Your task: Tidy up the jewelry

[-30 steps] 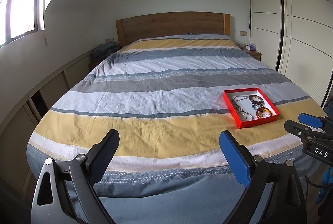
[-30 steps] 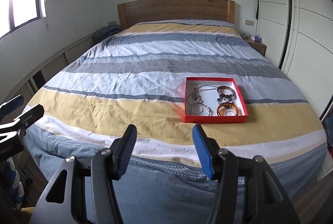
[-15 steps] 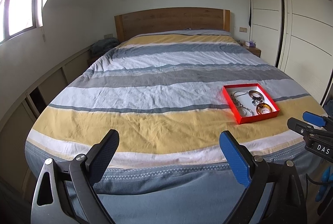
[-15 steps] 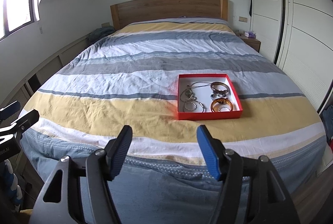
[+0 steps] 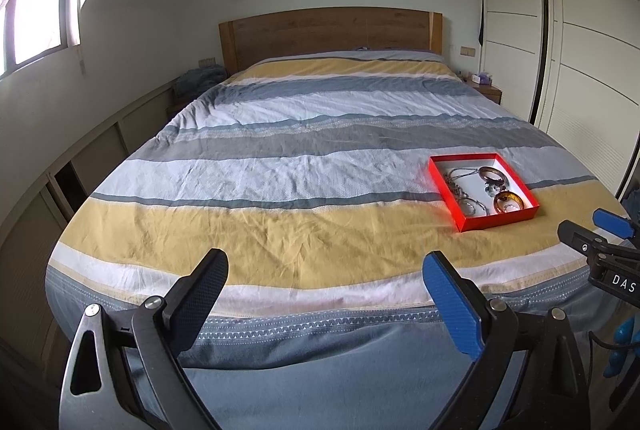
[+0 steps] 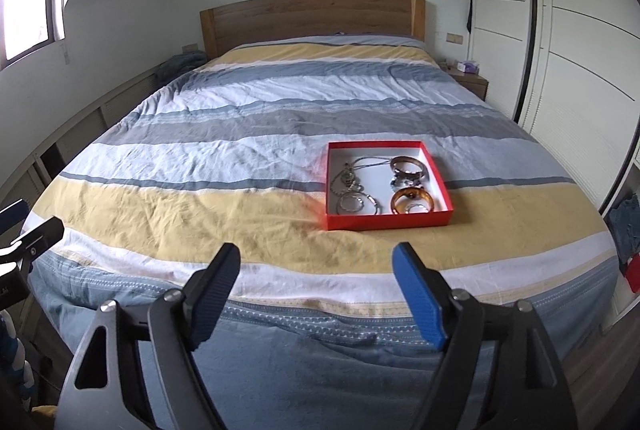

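Observation:
A shallow red box (image 6: 384,221) (image 5: 498,223) lies on the striped bedspread (image 6: 200,198), toward the foot of the bed. Inside it lie a silver necklace (image 6: 362,166), an amber bangle (image 6: 412,201) (image 5: 509,201), a dark bracelet (image 6: 408,166) and silver rings (image 6: 354,204). My right gripper (image 6: 318,260) hovers over the bed's foot edge, short of the box; its jaws are opening with nothing between them. My left gripper (image 5: 324,268) stands open and empty, left of the box. The right gripper's fingers (image 5: 580,236) show at the right edge of the left wrist view.
A wooden headboard (image 6: 312,18) stands at the far end. White wardrobe doors (image 6: 580,50) line the right wall beside a nightstand (image 6: 470,80). Low cabinets (image 5: 80,170) and a window (image 5: 36,18) run along the left wall.
The right gripper's jaws have spread wider. The red box has shifted a little in both views as the cameras drifted slightly.

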The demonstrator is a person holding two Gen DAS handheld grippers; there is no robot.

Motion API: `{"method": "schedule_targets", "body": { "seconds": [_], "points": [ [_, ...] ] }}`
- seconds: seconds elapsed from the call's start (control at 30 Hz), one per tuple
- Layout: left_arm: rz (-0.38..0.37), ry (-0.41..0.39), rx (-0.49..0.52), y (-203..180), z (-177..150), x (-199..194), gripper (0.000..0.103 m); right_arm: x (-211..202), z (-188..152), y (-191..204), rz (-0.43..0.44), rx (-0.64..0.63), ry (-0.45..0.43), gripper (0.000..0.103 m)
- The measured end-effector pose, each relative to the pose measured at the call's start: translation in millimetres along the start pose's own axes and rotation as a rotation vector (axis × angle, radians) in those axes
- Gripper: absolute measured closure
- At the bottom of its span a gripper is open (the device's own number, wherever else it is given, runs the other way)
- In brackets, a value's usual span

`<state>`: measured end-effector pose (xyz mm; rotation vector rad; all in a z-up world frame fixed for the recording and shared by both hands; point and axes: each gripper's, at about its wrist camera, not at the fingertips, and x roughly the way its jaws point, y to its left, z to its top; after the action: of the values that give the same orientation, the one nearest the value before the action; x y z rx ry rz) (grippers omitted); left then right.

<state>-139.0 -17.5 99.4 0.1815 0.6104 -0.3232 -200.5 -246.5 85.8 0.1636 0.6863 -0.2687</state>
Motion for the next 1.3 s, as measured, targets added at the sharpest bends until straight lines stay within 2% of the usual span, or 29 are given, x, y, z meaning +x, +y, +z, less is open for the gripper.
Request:
{"method": "schedule_targets", "body": {
  "seconds": [0.87,1.3],
  "points": [
    [-0.021,0.027,-0.020,2.0,-6.1,11.3,0.006,3.0,-2.1,6.7,-0.002,-0.009,0.006,0.024],
    [-0.056,0.027,-0.009,-2.2,-7.7,8.7,0.006,4.7,-6.2,12.9,0.011,-0.018,0.010,0.024]
  ]
}}
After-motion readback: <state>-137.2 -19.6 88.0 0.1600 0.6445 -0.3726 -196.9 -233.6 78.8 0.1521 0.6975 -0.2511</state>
